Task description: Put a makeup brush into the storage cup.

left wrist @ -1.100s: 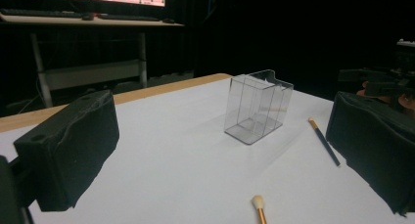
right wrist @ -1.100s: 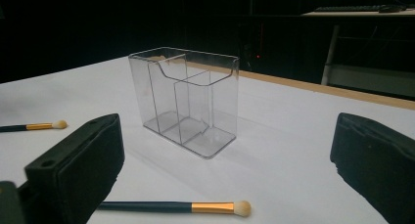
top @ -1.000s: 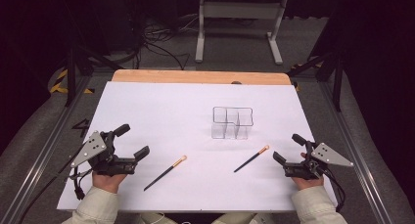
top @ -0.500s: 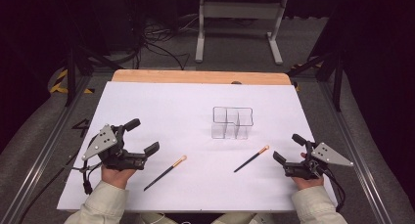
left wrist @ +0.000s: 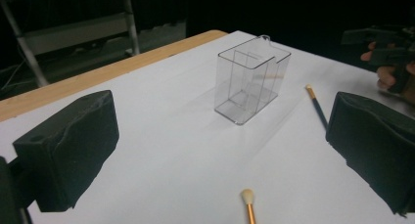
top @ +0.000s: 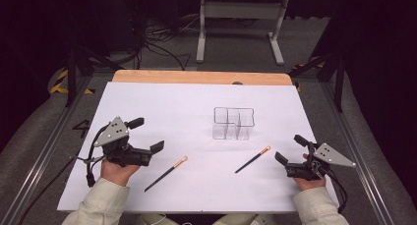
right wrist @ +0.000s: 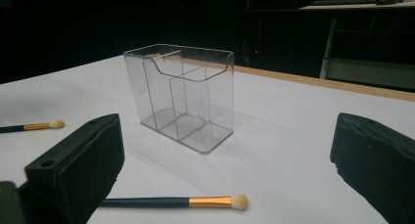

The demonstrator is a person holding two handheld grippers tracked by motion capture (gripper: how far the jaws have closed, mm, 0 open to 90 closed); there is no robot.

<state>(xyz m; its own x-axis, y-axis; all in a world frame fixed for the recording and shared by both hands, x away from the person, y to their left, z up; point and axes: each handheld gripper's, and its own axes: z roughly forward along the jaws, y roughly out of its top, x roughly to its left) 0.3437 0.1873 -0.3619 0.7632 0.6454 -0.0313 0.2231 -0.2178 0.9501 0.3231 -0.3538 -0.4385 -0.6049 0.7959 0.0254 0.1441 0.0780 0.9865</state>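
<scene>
matte white table [top: 162, 112], clear boxy plastic organizer [top: 233, 123], two slim gold-ferruled brushes [top: 166, 173]

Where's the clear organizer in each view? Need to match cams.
High view: organizer at table centre, slightly right, beyond both brushes.
Left gripper view: upper centre-right, between the jaws, past a brush tip.
Right gripper view: centre-left, just beyond the near brush.
Shared landmark: the wooden table edge behind the organizer, seen in all three views.
</scene>
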